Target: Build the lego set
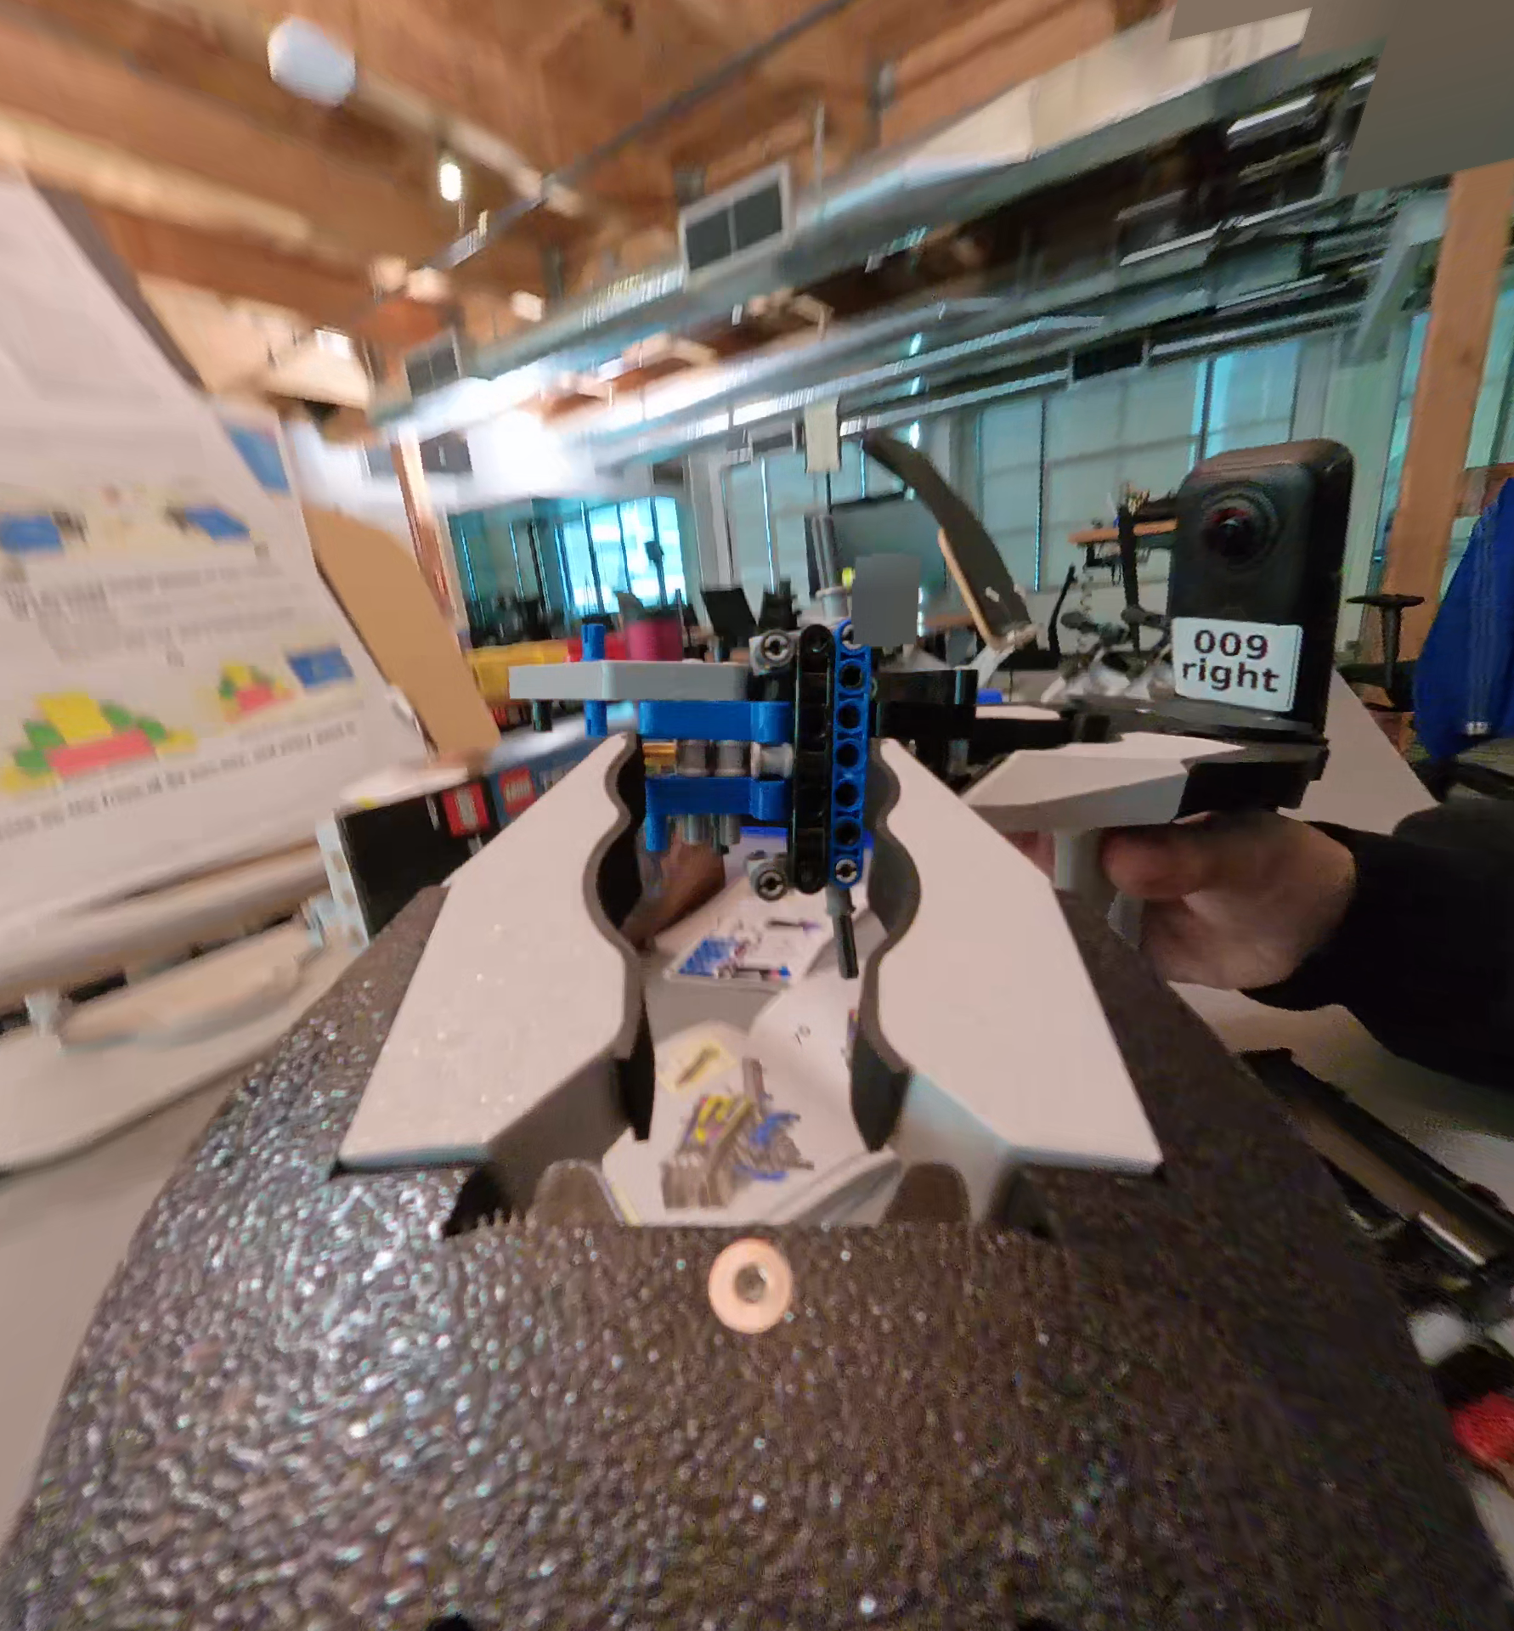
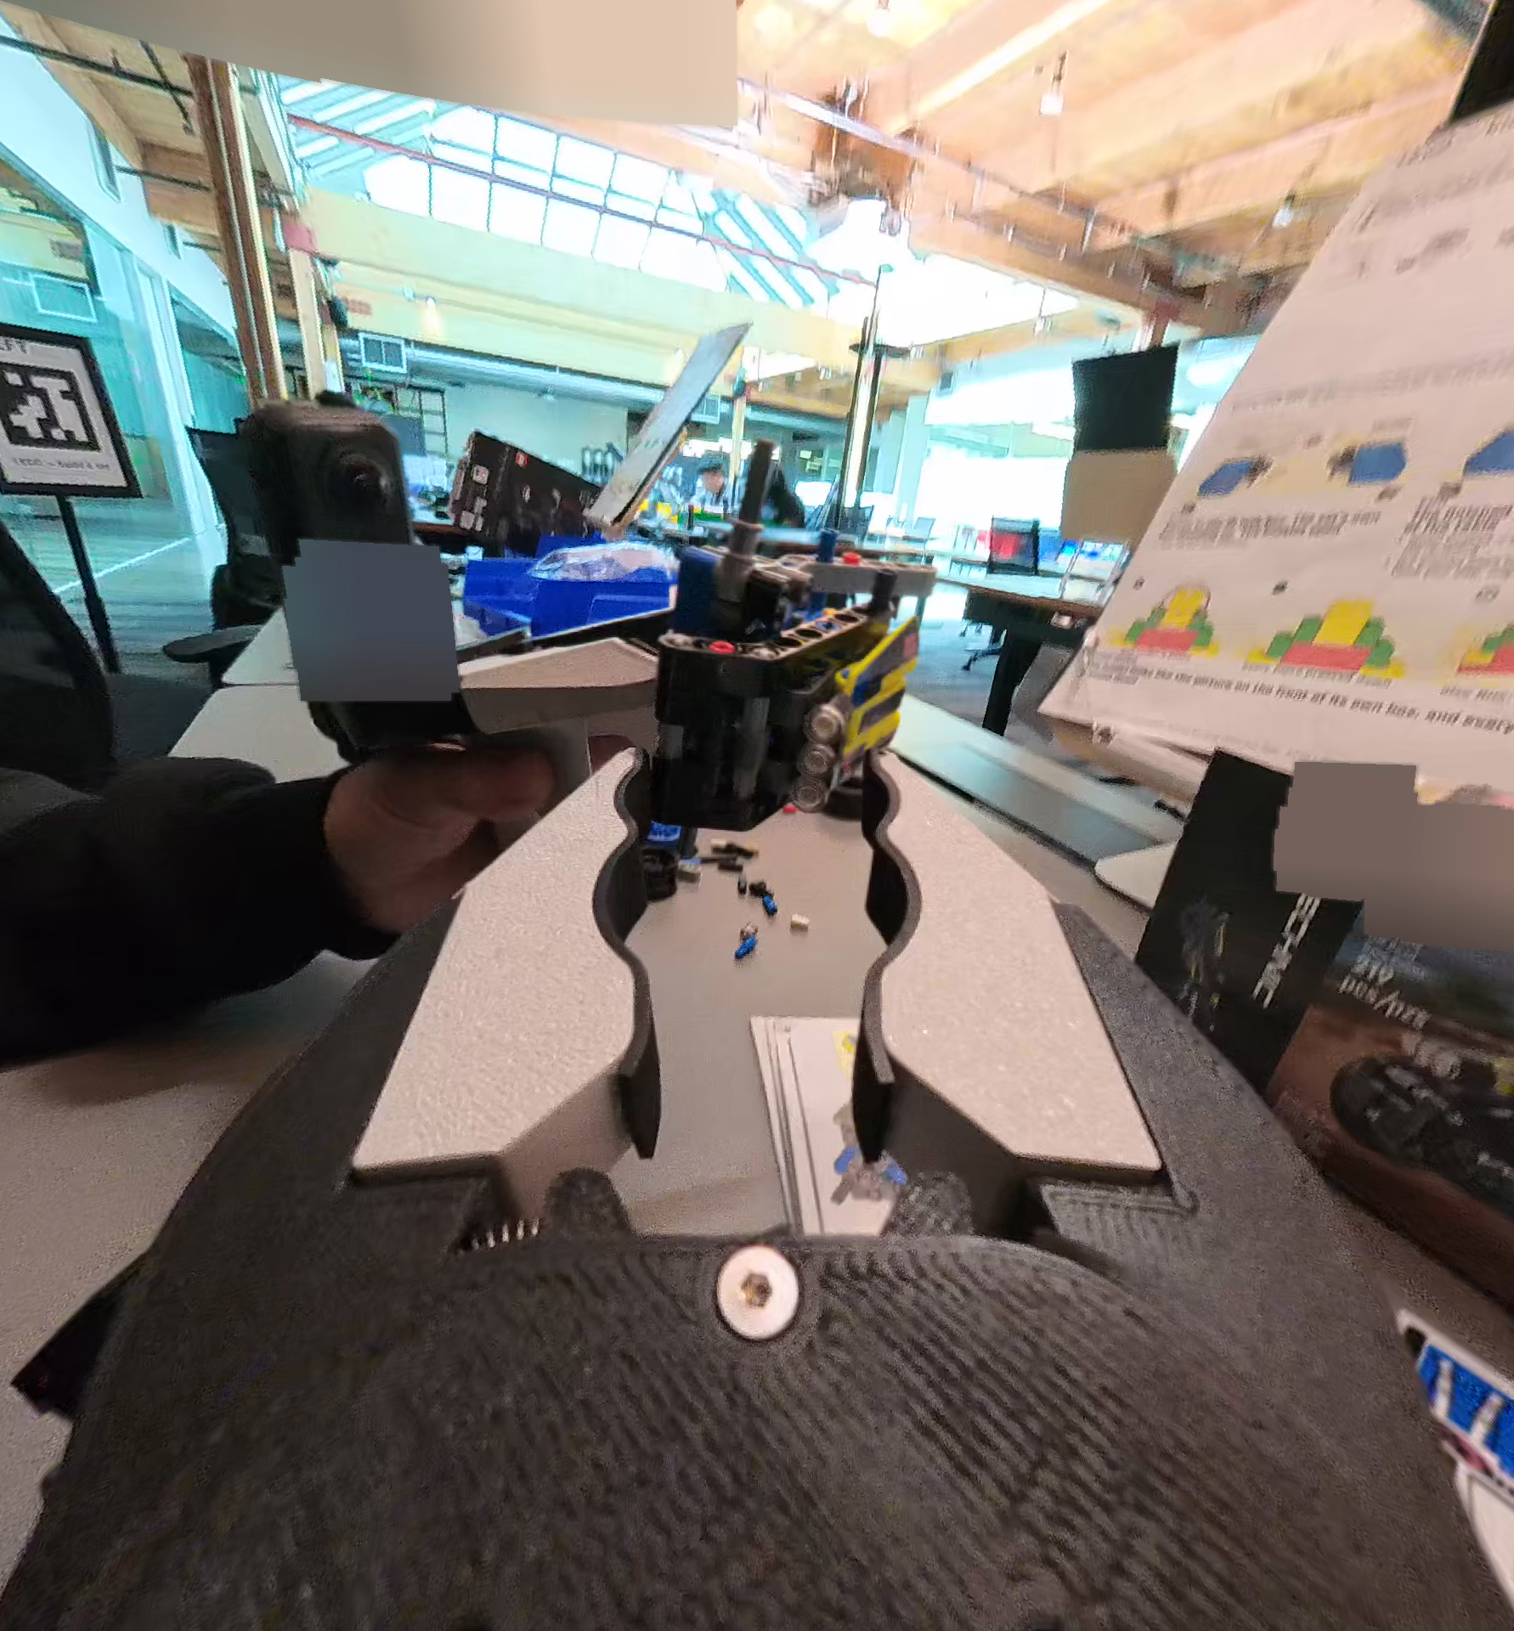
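A toy-brick model [image 1: 824, 750] of black, blue and grey beams is held in the air above the table. My left gripper [image 1: 753, 794] is shut on it, one pad on the blue side and one on the blue holed beam. The right gripper's grey finger [image 1: 1089, 777] reaches the model's black part from the right, held by a hand [image 1: 1221, 883]. In the right wrist view the same model [image 2: 736, 706] shows its black block, grey wheels and yellow panel. My right gripper [image 2: 753, 794] is shut on its lower part. The left gripper's finger [image 2: 559, 680] meets it from the left.
An open instruction booklet [image 1: 718, 1121] lies on the grey table below; it also shows in the right wrist view [image 2: 815, 1112]. Small loose parts [image 2: 753, 891] lie beyond it. A tilted printed sheet [image 2: 1354, 574], a dark toy box [image 2: 1398, 1103] and blue bins [image 2: 559, 582] stand around. My left and right fingertips are right by each other.
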Action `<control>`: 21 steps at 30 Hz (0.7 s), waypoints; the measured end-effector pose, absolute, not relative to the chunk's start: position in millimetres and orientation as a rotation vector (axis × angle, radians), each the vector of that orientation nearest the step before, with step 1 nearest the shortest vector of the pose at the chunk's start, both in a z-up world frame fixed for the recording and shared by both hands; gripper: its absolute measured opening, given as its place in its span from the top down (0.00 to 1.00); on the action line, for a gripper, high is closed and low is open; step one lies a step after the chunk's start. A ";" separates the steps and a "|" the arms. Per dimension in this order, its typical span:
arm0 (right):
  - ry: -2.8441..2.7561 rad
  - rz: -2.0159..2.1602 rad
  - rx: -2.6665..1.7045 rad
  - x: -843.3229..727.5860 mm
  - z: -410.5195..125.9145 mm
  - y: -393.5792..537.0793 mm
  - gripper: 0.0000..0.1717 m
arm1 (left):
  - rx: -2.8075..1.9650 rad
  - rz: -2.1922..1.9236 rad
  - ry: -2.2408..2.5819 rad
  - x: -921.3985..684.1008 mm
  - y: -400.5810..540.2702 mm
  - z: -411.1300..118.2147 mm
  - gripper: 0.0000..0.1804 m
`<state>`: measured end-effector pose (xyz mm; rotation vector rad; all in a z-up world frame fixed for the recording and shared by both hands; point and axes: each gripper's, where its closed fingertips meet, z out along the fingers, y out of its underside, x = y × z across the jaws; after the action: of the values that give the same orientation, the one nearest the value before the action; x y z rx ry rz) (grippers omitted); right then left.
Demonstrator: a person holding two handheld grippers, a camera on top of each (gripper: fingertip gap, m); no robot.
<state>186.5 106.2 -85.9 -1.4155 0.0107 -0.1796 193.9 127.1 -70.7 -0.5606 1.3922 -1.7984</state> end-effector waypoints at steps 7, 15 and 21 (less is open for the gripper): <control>-0.104 -0.278 -1.307 167.1 -67.0 103.3 0.73 | -0.377 -1.836 1.310 174.2 120.5 -51.0 0.74; -0.141 -0.284 -1.262 162.6 -65.2 101.4 0.74 | -0.195 -1.591 1.307 162.4 112.6 -42.9 0.74; -0.140 -0.260 -1.276 165.0 -69.7 102.5 0.74 | -0.163 -1.512 1.323 163.1 112.1 -46.9 0.75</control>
<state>165.0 102.5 -69.7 -1.2762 -0.1401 -0.2601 163.1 112.1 -46.9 -0.1631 1.3235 -1.5117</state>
